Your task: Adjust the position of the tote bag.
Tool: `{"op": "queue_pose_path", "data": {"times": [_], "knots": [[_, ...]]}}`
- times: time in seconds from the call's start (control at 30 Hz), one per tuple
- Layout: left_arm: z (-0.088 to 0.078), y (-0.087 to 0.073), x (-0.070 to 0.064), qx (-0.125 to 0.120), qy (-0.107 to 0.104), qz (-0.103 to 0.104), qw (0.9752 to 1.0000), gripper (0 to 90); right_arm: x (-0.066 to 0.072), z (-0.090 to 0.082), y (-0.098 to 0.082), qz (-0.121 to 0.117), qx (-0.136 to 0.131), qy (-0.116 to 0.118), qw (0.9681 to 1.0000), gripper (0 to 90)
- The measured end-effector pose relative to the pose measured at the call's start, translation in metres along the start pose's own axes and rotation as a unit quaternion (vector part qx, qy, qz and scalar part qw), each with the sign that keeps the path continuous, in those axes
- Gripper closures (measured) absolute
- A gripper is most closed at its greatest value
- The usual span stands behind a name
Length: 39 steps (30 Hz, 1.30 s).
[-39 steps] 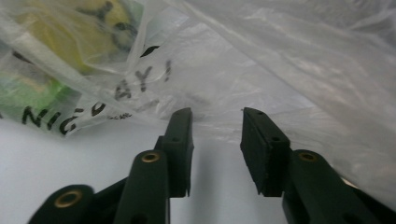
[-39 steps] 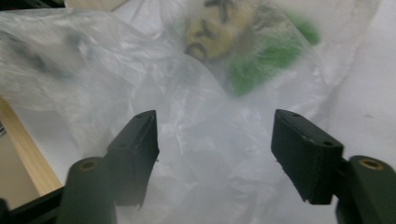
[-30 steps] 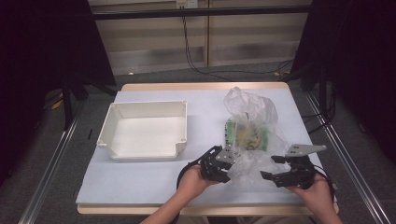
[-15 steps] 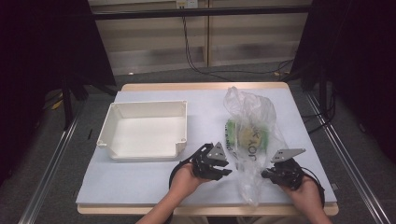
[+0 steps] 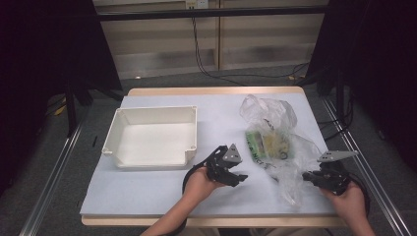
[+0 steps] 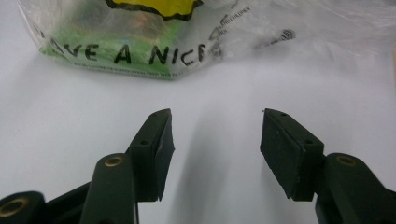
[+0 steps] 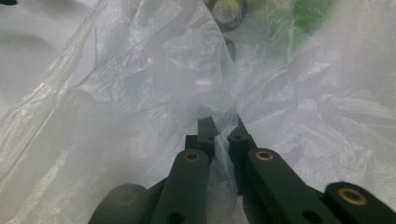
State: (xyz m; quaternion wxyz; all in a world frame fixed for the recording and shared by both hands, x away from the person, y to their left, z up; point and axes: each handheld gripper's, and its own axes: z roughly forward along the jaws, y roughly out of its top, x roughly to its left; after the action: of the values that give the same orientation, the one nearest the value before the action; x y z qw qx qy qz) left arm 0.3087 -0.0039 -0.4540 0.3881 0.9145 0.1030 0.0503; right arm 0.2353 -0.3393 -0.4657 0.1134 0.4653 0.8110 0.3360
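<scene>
A clear plastic bag point(image 5: 275, 142) with black print and green and yellow contents lies on the right half of the white table. My right gripper point(image 5: 307, 177) sits at the bag's near right edge, shut on a fold of the plastic film point(image 7: 219, 116), having just closed on it. My left gripper point(image 5: 241, 178) rests left of the bag, apart from it. Its jaws have just been opening and stand open with only bare table between them point(image 6: 215, 140). In the left gripper view the bag's printed bottom edge point(image 6: 126, 51) lies a short way ahead of the fingertips.
An empty white rectangular tray point(image 5: 152, 140) stands on the table's left half. The table's front edge point(image 5: 206, 219) runs just under both hands. Metal rails flank the table on either side, and cables hang behind the far edge.
The right gripper closed on the bag's film and drew its near end toward the front right corner. The left gripper let go of the bag and opened, staying in place.
</scene>
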Motion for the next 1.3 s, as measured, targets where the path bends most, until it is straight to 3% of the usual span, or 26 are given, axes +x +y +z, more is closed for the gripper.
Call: {"op": "queue_pose_path", "data": {"times": [0.07, 0.23, 0.33, 0.4, 0.5, 0.53, 0.57, 0.63, 0.77, 0.83, 0.97, 1.03, 1.13, 1.17, 1.2, 1.23, 1.3], "knots": [[0.007, 0.005, 0.006, 0.001, 0.004, -0.004, 1.0, 44.6, -0.002, 0.0, -0.001, 0.007, 0.0, 0.004, 1.0, 88.8], [0.024, 0.014, 0.022, -0.006, 0.026, -0.03, 0.9992, 45.3, 0.002, 0.003, 0.0, -0.008, 0.007, 0.004, 0.9999, 88.8], [0.032, 0.018, 0.029, -0.006, 0.045, -0.028, 0.9986, 43.7, 0.002, 0.004, 0.0, -0.004, 0.006, 0.006, 1.0, 88.7], [0.038, 0.021, 0.032, -0.007, 0.052, -0.019, 0.9984, 38.0, 0.002, 0.004, 0.0, -0.002, 0.008, 0.006, 0.9999, 88.6], [0.044, 0.029, 0.037, -0.011, 0.041, -0.021, 0.9989, 39.4, 0.001, 0.004, 0.0, -0.005, 0.006, 0.007, 0.9999, 88.6], [0.047, 0.032, 0.039, -0.001, 0.043, -0.02, 0.9989, 38.5, 0.001, 0.004, 0.0, -0.005, 0.005, 0.008, 0.9999, 88.5], [0.05, 0.035, 0.04, -0.001, 0.052, -0.022, 0.9984, 35.5, 0.001, 0.004, 0.0, -0.005, 0.005, 0.007, 0.9999, 88.5], [0.053, 0.039, 0.043, -0.007, 0.064, -0.008, 0.9979, 33.2, 0.001, 0.003, 0.0, -0.003, 0.004, 0.008, 1.0, 88.5], [0.054, 0.045, 0.052, -0.016, 0.073, -0.024, 0.9969, 29.1, -0.001, 0.003, -0.001, -0.001, 0.003, 0.011, 0.9999, 88.4], [0.056, 0.045, 0.054, -0.01, 0.091, -0.016, 0.9957, 29.3, -0.001, 0.004, -0.001, -0.001, 0.004, 0.012, 0.9999, 88.4], [0.059, 0.044, 0.059, -0.015, 0.078, -0.04, 0.996, 37.8, -0.002, 0.005, -0.001, -0.006, 0.009, 0.011, 0.9999, 88.4], [0.06, 0.047, 0.063, -0.011, 0.097, -0.041, 0.9944, 37.9, -0.001, 0.006, -0.001, -0.002, 0.006, 0.014, 0.9999, 88.4], [0.067, 0.048, 0.07, -0.005, 0.092, -0.051, 0.9945, 36.3, -0.001, 0.006, -0.001, 0.0, 0.01, 0.011, 0.9999, 88.4], [0.069, 0.047, 0.071, 0.001, 0.084, -0.05, 0.9952, 36.5, -0.001, 0.007, -0.001, -0.001, 0.009, 0.011, 0.9999, 88.4], [0.07, 0.047, 0.072, -0.01, 0.076, -0.059, 0.9953, 41.1, -0.002, 0.007, -0.001, -0.003, 0.008, 0.012, 0.9999, 88.3], [0.07, 0.048, 0.075, -0.007, 0.067, -0.081, 0.9945, 47.1, -0.002, 0.007, -0.002, -0.002, 0.008, 0.014, 0.9999, 88.3], [0.071, 0.048, 0.076, -0.011, 0.057, -0.086, 0.9946, 51.7, -0.002, 0.007, -0.002, -0.003, 0.008, 0.013, 0.9999, 88.3]]}}
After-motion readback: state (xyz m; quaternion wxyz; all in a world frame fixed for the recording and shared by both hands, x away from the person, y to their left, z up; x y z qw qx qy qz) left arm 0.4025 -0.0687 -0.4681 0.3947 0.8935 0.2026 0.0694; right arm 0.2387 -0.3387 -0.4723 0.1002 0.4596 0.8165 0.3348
